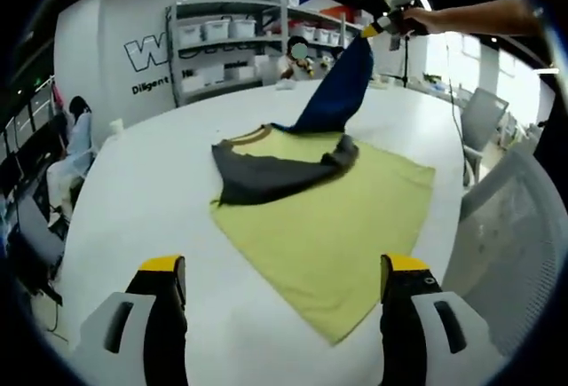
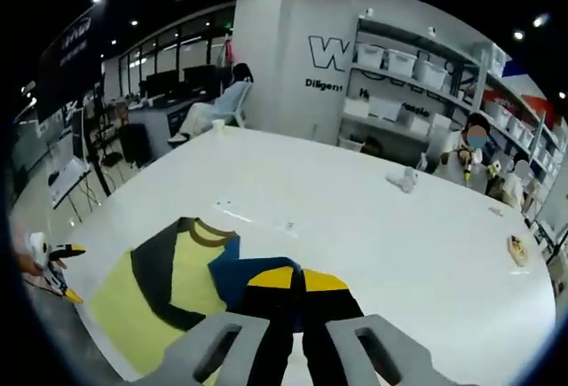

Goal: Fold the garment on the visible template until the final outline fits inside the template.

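Left gripper view, white table spanning mid-frame, yellow-green shirt lying flat at centre, its blue sleeve rising toward upper right, pinched in the right gripper, left gripper jaws standing apart at bottom, gripping nothing.

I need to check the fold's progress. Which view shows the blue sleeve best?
The left gripper view: the blue sleeve hangs lifted from the right gripper over the shirt. The right gripper view shows just a patch beside its jaws.
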Tool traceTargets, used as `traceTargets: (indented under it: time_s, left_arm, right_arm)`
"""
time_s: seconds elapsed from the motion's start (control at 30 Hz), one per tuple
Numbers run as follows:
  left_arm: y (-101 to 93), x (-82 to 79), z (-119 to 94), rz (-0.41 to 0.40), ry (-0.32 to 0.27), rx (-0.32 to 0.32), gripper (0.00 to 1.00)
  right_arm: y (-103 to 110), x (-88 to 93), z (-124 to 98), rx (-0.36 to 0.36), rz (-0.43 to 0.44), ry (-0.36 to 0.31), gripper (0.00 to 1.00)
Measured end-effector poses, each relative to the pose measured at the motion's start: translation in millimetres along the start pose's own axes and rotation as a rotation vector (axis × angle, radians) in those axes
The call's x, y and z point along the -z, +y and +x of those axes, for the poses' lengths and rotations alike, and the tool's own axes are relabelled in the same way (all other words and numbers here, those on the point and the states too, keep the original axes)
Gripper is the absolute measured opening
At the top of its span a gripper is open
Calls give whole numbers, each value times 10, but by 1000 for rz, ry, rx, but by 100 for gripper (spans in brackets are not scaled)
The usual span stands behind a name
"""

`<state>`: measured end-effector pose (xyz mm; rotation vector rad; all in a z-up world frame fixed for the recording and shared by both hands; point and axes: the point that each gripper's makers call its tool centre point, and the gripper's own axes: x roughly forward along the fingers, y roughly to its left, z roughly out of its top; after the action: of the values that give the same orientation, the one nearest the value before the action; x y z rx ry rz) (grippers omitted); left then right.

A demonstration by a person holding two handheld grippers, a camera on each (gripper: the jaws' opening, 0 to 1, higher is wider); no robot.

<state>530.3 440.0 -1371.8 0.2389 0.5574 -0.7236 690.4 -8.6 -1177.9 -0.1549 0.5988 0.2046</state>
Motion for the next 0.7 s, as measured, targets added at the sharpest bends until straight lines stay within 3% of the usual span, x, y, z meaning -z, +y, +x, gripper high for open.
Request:
traceTargets:
  time_s: [0.7]
  left_arm:
    - [122, 78, -43, -24, 37, -33, 86]
  right_arm:
    - [-742, 180, 122, 89, 181, 29, 0]
